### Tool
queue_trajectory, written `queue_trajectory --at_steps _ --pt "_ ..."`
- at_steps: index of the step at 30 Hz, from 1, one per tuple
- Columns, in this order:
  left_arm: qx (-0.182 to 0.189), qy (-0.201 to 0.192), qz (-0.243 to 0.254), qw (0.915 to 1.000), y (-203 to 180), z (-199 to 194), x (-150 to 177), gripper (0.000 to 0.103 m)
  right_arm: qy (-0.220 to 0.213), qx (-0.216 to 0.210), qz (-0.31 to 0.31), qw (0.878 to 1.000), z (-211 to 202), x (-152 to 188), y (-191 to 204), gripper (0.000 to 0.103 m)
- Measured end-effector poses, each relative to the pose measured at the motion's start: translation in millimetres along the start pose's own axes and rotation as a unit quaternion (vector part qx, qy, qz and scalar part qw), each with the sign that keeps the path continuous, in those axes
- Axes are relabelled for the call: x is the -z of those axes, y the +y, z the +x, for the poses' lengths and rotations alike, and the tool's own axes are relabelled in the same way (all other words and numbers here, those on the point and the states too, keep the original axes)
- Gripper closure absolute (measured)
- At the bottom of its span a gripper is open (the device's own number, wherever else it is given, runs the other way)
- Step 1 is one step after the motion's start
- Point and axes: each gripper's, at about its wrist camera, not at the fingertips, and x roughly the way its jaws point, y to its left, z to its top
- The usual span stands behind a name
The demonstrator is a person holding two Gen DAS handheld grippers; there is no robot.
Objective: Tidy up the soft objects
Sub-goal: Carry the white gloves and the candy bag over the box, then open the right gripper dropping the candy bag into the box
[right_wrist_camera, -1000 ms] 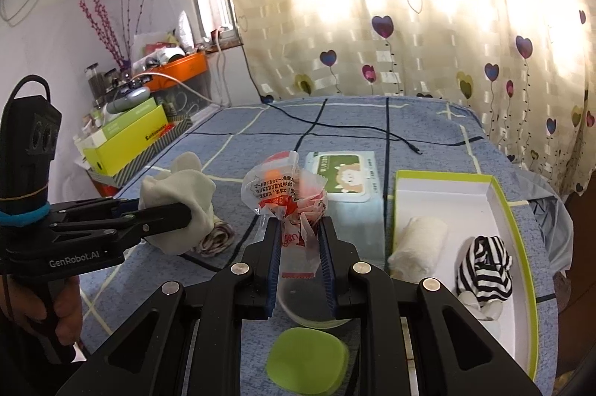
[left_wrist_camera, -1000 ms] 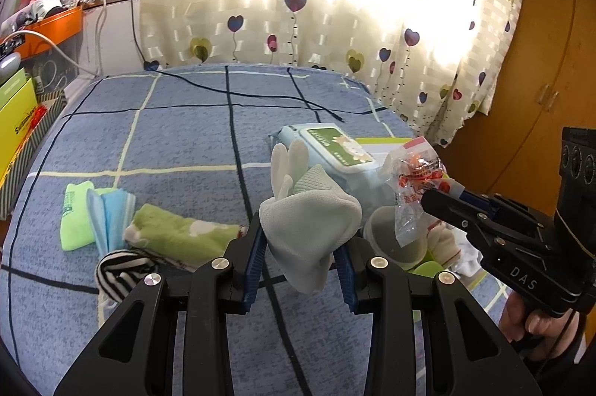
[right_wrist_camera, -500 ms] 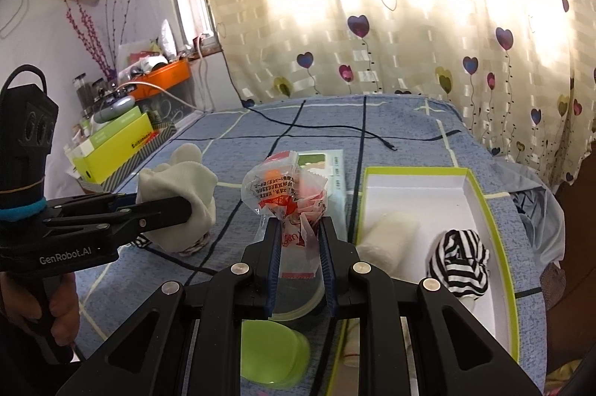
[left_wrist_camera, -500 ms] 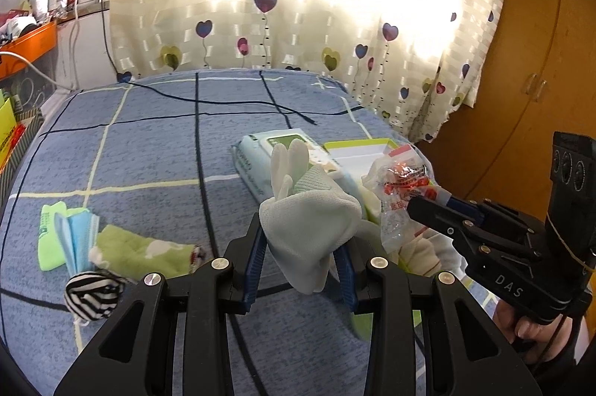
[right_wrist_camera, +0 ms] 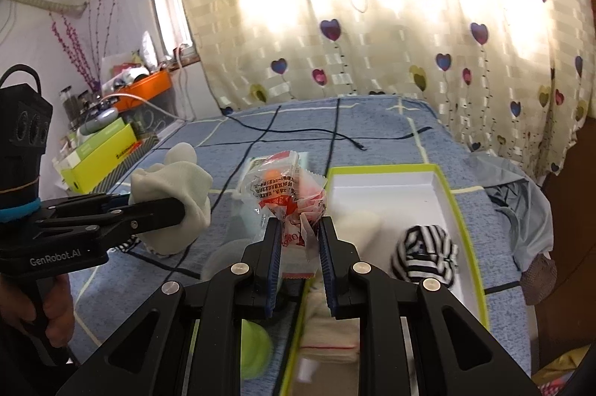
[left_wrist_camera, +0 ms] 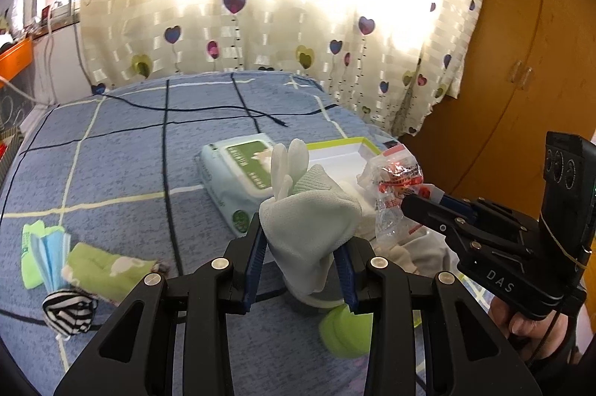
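My left gripper [left_wrist_camera: 301,247] is shut on a pale grey-white sock bundle [left_wrist_camera: 309,221] and holds it above the blue bed. Close on its right, my right gripper [left_wrist_camera: 409,206] carries a clear snack packet [left_wrist_camera: 395,180] with red print. In the right wrist view that gripper [right_wrist_camera: 298,239] is shut on the packet [right_wrist_camera: 287,195], just over the near left rim of a white tray with a green edge [right_wrist_camera: 443,180]. A striped sock [right_wrist_camera: 424,254] and a white rolled cloth [right_wrist_camera: 357,224] lie in the tray. The left gripper [right_wrist_camera: 175,209] with its sock [right_wrist_camera: 175,183] is at the left.
A wet-wipes pack [left_wrist_camera: 242,172] lies left of the tray. A green cloth [left_wrist_camera: 104,269], blue face masks [left_wrist_camera: 52,247] and another striped sock [left_wrist_camera: 67,310] rest at the near left. A green lid [left_wrist_camera: 346,332] sits below the grippers. A black cable [left_wrist_camera: 223,109] crosses the far bed.
Both grippers have moved rightward over the bed toward the tray, each keeping its load. The cloths on the left have slid farther left in view.
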Motion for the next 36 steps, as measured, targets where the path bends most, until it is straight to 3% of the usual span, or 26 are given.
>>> queue_trajectory --at_steps 20,28,36 --pt "0.047 0.034 0.032 0.9978 -46 46 -8 0.067 0.009 0.083 0.06 0.995 -27 24 -85 0.084" --pt "0.044 0.064 0.03 0.9965 -50 68 -9 0.067 0.045 0.099 0.07 0.992 -7 39 -103 0.084" --pt "0.044 0.088 0.031 0.9946 -56 93 -15 0.067 0.064 0.093 0.05 0.992 27 33 -107 0.084"
